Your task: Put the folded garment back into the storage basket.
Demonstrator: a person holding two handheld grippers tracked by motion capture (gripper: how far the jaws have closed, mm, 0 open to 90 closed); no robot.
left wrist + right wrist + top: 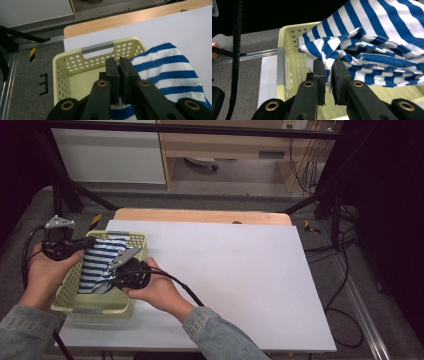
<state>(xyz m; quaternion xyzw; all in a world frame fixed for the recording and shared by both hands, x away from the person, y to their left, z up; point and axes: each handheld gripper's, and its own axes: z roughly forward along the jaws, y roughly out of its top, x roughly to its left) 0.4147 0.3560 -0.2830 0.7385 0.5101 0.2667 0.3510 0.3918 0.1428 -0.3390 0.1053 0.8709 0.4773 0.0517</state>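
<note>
We see a blue-and-white striped cloth (98, 262) held up over a pale yellow perforated basket (90, 307) that stands at the near left corner of the desk (235, 280), whose top is covered in white with a strip of bare wood along the far edge. Both of the person's hands reach in from the near side, in denim sleeves. The left hand-held gripper (90, 242) comes at the cloth from the left, near its upper edge; in the left gripper view its jaws are pressed nearly together on a fold of the striped cloth (165, 72), which spreads off to the right above the basket (75, 62) and its grey handle. The right hand-held gripper (114, 275) sits at the basket's right rim, lower down on the cloth; in the right gripper view its jaws pinch a bunched edge of the cloth (372, 45), with the rest piled in folds above and to the right, and the basket's (289, 50) yellow wall behind. The cloth hangs between the two grips, partly inside the basket.
</note>
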